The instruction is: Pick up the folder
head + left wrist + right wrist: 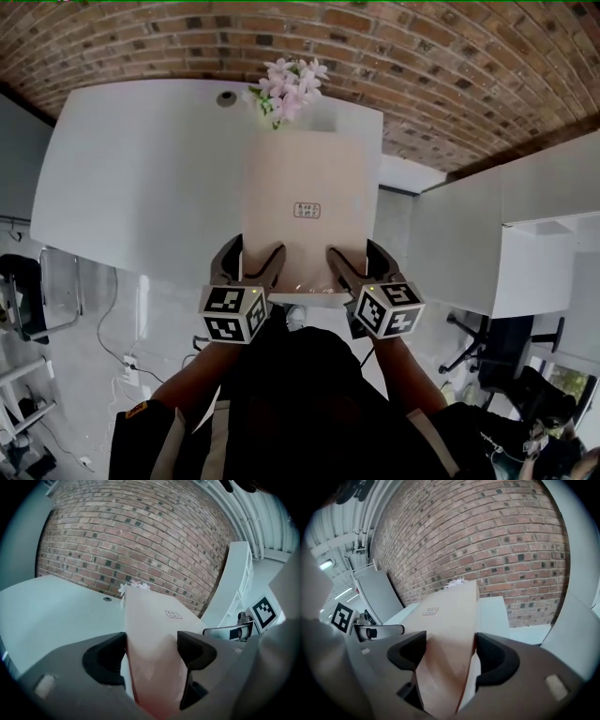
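Note:
A tan folder (305, 197) with a small printed label lies lengthwise over the white table (150, 178), its near edge at the table's front. My left gripper (255, 251) grips the folder's near left corner, and my right gripper (354, 251) grips the near right corner. In the left gripper view the folder (154, 630) runs between the jaws of the left gripper (151, 648), which press on both its faces. The right gripper view shows the same: the folder (450, 616) is clamped in the right gripper (450, 651). Both are shut on it.
Pink flowers (289, 89) stand at the table's far edge just beyond the folder, beside a round cable hole (226, 97). A brick wall (422, 56) is behind. Another white desk (525, 225) stands to the right, with a dark chair (502, 352) below it.

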Demonstrator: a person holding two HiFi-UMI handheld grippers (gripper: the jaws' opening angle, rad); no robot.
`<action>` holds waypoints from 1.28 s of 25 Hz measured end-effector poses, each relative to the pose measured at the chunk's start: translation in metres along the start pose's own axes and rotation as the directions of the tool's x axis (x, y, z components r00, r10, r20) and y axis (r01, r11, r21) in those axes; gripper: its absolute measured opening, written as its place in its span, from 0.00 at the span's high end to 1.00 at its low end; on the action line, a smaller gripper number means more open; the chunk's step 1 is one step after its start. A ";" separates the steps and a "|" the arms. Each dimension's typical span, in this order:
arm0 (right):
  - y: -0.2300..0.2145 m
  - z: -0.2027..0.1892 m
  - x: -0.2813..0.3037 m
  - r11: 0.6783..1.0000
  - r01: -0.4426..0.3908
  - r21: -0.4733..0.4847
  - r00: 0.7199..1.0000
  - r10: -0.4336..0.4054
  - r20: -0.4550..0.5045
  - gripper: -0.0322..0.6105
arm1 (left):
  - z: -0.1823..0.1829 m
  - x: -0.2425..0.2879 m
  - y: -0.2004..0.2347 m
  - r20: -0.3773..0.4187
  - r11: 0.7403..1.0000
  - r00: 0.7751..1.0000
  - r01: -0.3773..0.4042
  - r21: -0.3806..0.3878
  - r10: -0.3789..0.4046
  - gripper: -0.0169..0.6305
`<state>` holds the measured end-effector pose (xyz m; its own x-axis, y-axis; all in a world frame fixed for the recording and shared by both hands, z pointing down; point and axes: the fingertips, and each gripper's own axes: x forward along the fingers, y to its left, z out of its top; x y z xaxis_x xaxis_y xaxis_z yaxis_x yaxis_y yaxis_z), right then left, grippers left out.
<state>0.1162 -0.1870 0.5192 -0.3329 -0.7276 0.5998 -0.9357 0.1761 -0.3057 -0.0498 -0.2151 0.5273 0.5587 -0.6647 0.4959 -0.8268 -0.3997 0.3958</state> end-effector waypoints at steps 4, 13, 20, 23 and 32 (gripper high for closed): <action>0.012 0.011 -0.030 0.999 -0.014 -0.037 0.998 0.016 0.062 0.43 | 0.012 -0.028 -0.020 0.054 1.000 0.998 -0.014 0.025 0.013 0.44; 0.030 0.012 -0.105 0.996 -0.069 -0.053 0.981 0.077 0.180 0.43 | 0.022 -0.094 -0.074 0.171 0.993 0.984 -0.067 0.100 0.049 0.44; 0.052 0.010 -0.140 0.989 -0.104 -0.108 0.962 0.128 0.241 0.43 | 0.020 -0.138 -0.092 0.241 0.988 0.967 -0.111 0.107 0.082 0.44; 0.064 0.009 -0.144 0.985 -0.117 -0.128 0.955 0.147 0.257 0.44 | 0.022 -0.152 -0.092 0.268 0.985 0.959 -0.126 0.119 0.090 0.44; 0.092 0.026 -0.149 0.991 -0.061 -0.121 0.938 0.099 0.333 0.45 | 0.050 -0.168 -0.077 0.320 0.984 0.947 -0.080 0.159 0.026 0.44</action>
<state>0.0825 -0.0796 0.3821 -0.3656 -0.8858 0.2858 -0.9208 0.2992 -0.2504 -0.0829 -0.1040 0.3747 0.4874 -0.8416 0.2327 -0.8687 -0.4403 0.2270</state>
